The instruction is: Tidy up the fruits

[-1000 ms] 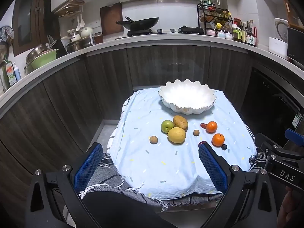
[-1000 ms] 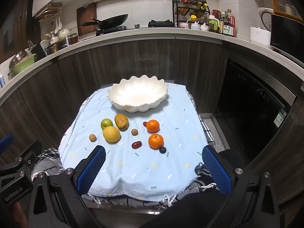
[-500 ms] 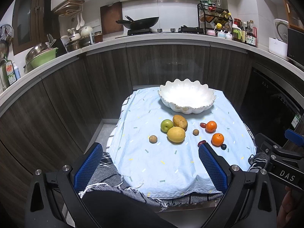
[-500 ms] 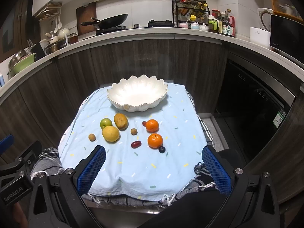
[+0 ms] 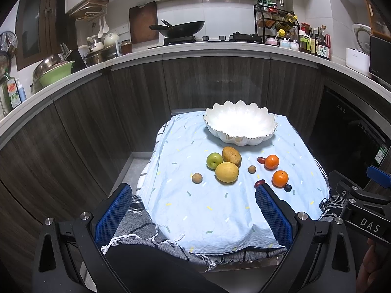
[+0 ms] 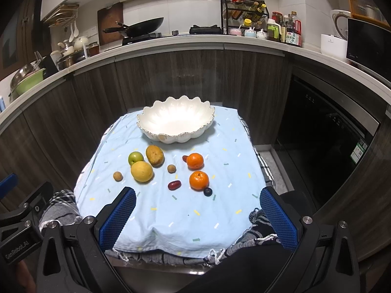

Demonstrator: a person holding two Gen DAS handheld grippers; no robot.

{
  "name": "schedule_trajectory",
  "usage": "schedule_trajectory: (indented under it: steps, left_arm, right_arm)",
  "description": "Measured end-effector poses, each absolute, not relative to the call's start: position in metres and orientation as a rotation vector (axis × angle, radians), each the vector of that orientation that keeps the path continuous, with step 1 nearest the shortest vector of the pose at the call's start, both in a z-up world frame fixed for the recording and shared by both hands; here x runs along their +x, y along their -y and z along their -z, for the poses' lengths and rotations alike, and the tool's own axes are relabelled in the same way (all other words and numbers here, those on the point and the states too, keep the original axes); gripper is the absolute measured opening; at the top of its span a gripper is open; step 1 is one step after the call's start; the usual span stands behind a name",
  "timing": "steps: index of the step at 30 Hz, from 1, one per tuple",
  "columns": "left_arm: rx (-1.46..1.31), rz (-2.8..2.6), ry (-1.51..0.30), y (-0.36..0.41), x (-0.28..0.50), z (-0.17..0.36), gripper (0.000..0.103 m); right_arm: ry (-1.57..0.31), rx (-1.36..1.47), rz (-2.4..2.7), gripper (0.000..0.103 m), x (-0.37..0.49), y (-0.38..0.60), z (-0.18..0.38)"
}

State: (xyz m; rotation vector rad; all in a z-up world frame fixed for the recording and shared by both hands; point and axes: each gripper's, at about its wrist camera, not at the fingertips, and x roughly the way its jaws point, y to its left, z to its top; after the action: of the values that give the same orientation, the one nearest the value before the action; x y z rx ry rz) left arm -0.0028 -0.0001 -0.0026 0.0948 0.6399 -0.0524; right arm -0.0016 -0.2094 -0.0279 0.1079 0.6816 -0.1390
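A white scalloped bowl stands empty at the far end of a light blue cloth. In front of it lie a green apple, a brown pear, a yellow fruit, two oranges, red dates, small brown fruits and a dark berry. My left gripper and right gripper are both open and empty, held before the near edge of the table.
Dark wood cabinets and a white counter curve behind the table, with a wok, a spice rack and dishes on top. A dark oven front stands to the right. A plaid cloth hangs under the blue one.
Both views have shifted only slightly; the table sits a little higher in the frames. The fruits and the bowl have not moved. Both grippers stay open.
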Motion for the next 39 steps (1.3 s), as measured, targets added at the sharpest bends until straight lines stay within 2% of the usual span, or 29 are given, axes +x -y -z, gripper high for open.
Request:
schedule_trajectory:
  steps: [39]
  left_arm:
    - [0.096, 0.052, -0.638, 0.0003, -0.0028, 0.0017, 0.103]
  right_arm:
    - [-0.680, 0.108, 0.148, 0.103, -0.0018, 0.2112, 0.0282]
